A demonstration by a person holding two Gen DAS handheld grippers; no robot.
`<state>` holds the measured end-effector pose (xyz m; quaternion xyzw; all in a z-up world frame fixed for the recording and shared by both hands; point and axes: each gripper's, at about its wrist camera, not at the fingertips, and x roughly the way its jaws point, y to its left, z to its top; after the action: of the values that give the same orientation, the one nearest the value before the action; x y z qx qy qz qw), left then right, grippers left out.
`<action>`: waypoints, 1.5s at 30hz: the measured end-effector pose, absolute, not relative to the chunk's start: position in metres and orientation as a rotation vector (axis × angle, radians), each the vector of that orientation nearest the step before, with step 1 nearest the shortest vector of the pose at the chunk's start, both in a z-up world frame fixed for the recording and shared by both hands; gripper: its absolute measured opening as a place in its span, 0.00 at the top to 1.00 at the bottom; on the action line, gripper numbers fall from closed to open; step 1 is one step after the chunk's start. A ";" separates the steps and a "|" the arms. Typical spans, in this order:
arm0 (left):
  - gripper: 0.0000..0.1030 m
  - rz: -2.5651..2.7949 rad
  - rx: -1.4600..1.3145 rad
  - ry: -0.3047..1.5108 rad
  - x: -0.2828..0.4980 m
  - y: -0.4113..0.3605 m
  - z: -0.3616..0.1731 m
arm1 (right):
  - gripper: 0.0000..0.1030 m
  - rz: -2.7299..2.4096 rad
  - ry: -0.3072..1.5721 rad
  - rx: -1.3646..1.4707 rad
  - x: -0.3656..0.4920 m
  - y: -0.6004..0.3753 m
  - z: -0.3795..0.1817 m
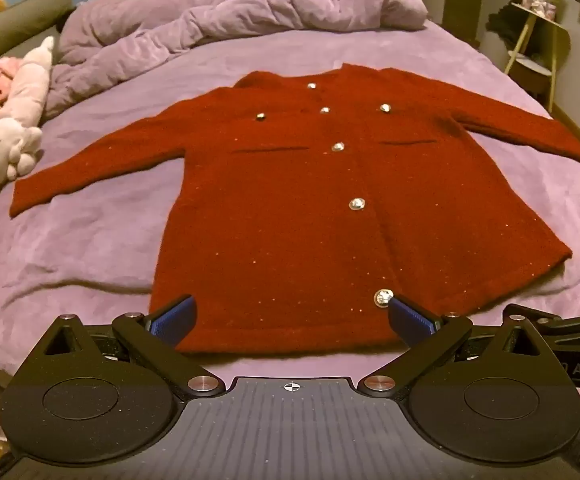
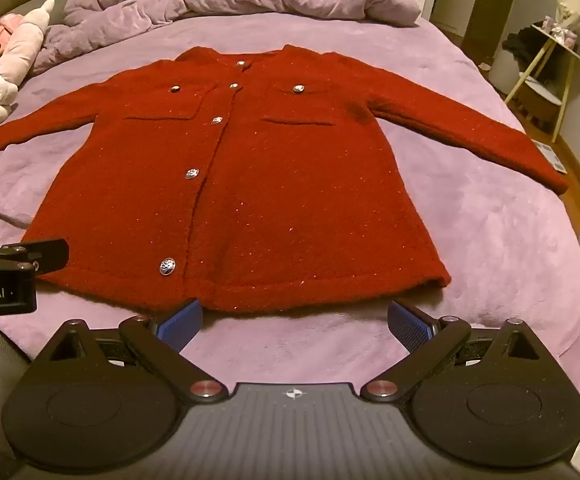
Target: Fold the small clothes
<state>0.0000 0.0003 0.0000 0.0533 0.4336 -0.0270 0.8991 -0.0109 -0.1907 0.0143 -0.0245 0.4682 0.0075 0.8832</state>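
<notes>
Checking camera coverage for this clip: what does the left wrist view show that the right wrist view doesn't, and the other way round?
Only the left wrist view shows the left gripper head-on, jaws open over the hem by the lowest button. Only the right wrist view shows the right gripper, open, short of the hem, plus the sleeve cuff in full. Both share the red coat spread flat, buttoned, on the purple bed, the plush toy and the rumpled duvet.

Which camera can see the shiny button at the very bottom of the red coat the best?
The right wrist view. There the bottom button sits in the open on the red coat, with nothing near it. In the left wrist view the same button shows too, but it sits right beside a blue pad of the left gripper.
</notes>
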 end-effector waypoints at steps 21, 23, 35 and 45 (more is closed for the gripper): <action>0.00 -0.048 0.086 0.934 0.004 -0.001 -0.004 | 0.04 0.014 0.958 -0.059 -0.009 -0.190 0.015; 0.00 -0.046 0.085 0.935 0.004 -0.001 -0.004 | 0.04 0.016 0.953 -0.057 -0.010 -0.191 0.016; 0.00 -0.052 0.068 0.944 0.005 0.001 -0.005 | 0.04 0.014 0.940 -0.060 -0.013 -0.189 0.019; 0.00 -0.053 0.067 0.942 0.005 0.001 -0.005 | 0.04 0.014 0.928 -0.062 -0.014 -0.188 0.021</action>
<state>0.0046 0.0006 -0.0047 0.0325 0.4537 -0.0258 0.8902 -0.0141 -0.1883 0.0210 -0.0299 0.4474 0.0069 0.8938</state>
